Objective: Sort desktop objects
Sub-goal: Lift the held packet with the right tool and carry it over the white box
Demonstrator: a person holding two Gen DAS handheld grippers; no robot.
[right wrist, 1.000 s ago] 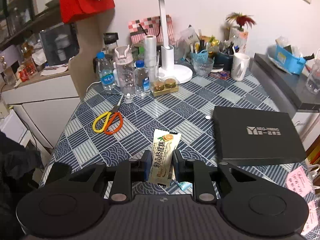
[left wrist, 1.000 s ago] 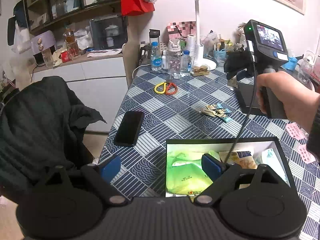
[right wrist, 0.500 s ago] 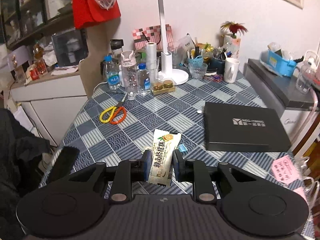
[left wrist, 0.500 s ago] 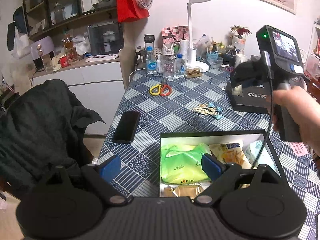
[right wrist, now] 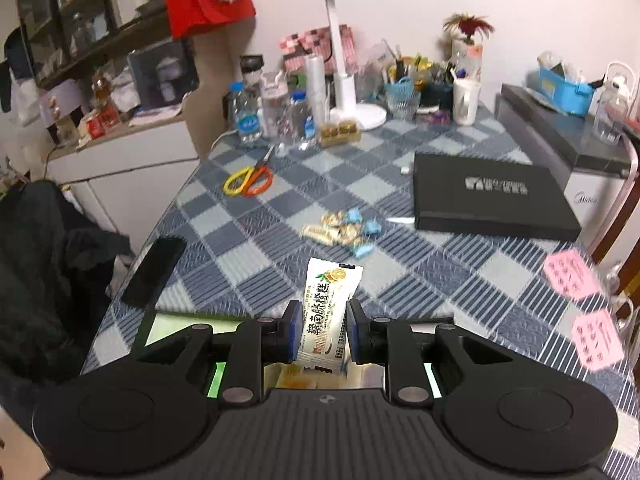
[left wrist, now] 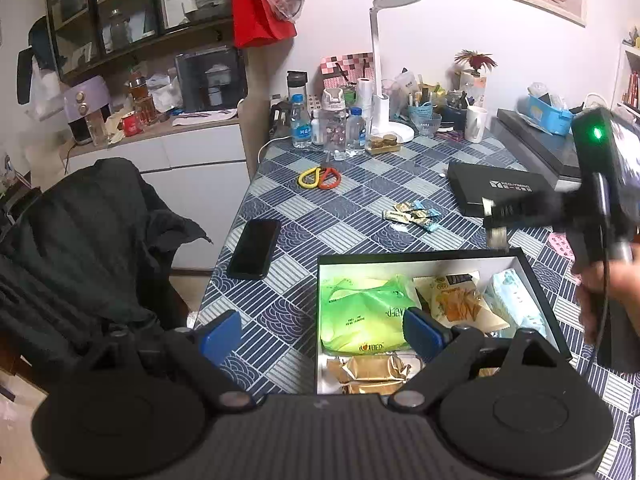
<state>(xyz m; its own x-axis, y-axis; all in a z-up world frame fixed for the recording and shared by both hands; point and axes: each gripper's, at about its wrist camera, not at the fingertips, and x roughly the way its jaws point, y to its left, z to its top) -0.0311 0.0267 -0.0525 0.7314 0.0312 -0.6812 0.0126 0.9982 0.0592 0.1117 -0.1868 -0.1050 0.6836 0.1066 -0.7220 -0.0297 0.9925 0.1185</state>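
My right gripper (right wrist: 320, 330) is shut on a white snack packet (right wrist: 326, 312) with an orange printed on it, held upright above the near end of the table. Just beneath it shows the far rim of the open black box (right wrist: 180, 314). In the left wrist view that box (left wrist: 400, 256) holds a green bag (left wrist: 360, 316), an orange snack pack (left wrist: 452, 300), a pale blue pack and gold-wrapped bars. My left gripper (left wrist: 324, 334) stands open over the box's left edge, holding nothing. The right gripper (left wrist: 496, 220) appears blurred at the far right, over the box's far rim.
A pile of small candies (right wrist: 340, 232), yellow and orange scissors (right wrist: 248, 180), a black phone (right wrist: 154, 270) and the black box lid (right wrist: 488, 196) lie on the checked tablecloth. Bottles, a lamp and cups crowd the far edge. A dark jacket on a chair (left wrist: 80, 240) stands left.
The right gripper has carried the packet back toward the near end, from above the candies to over the box's far rim. The left gripper drew back a little, showing more of the box.
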